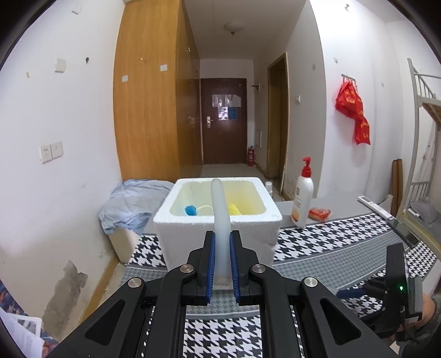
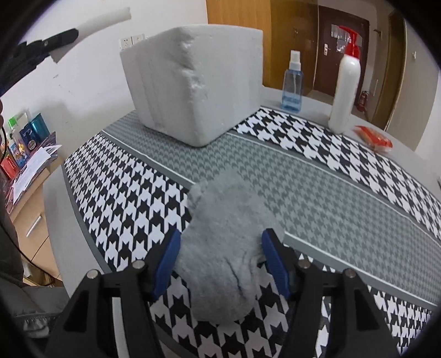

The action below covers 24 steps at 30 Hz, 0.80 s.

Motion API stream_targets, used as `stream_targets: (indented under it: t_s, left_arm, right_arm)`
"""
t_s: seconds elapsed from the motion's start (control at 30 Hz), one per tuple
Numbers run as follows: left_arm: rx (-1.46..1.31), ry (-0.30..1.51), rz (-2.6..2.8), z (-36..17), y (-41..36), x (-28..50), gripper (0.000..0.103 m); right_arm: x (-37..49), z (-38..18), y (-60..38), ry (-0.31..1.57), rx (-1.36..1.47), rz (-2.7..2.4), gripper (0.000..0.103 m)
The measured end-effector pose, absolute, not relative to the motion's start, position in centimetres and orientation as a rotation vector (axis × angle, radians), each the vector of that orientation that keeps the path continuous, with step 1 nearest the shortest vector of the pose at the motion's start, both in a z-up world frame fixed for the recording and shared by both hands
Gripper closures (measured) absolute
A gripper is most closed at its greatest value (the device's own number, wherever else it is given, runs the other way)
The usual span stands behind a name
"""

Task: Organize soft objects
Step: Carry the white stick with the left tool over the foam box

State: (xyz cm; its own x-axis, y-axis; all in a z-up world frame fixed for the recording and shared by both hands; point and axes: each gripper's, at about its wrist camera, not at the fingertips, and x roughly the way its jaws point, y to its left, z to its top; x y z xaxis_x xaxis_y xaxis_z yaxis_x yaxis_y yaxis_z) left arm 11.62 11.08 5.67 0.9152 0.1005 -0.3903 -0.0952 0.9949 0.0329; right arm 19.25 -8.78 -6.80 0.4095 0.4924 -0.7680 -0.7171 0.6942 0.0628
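Observation:
My left gripper (image 1: 221,242) is shut on a white foam tube (image 1: 219,209) and holds it above the near wall of a white foam box (image 1: 215,228). The tube's far end reaches over the box's opening. Inside the box lie a blue soft ball (image 1: 190,210) and a yellow soft thing (image 1: 234,209). In the right wrist view, my right gripper (image 2: 220,247) is open around a grey fluffy sock (image 2: 223,247) lying on the houndstooth cloth (image 2: 344,198). The box (image 2: 193,82) stands beyond it. The left gripper with the tube (image 2: 91,24) shows at the upper left.
A white pump bottle (image 2: 344,91), a blue spray bottle (image 2: 292,82) and a red packet (image 2: 374,137) stand right of the box. A blue cloth (image 1: 132,203) lies left of the box on a low unit. A desk with books (image 2: 24,154) is at the left.

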Motion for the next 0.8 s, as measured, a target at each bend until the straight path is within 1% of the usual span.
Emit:
stream_targets:
  t_s: [0.4, 0.57, 0.8]
  left_arm:
    - [0.023, 0.404, 0.098, 6.8, 12.0, 14.2, 0.092]
    - [0.025, 0.407, 0.078, 7.1, 12.3, 15.6, 0.091]
    - [0.025, 0.434, 0.059, 6.9, 12.8, 17.9, 0.092]
  right_arm:
    - [20.0, -7.5, -9.0, 0.87, -0.301, 0.765, 0.037]
    - [20.3, -7.9, -8.1, 0.869, -0.338, 0.765, 0.03]
    - [20.7, -8.0, -7.9, 0.869, -0.339, 0.727, 0.03]
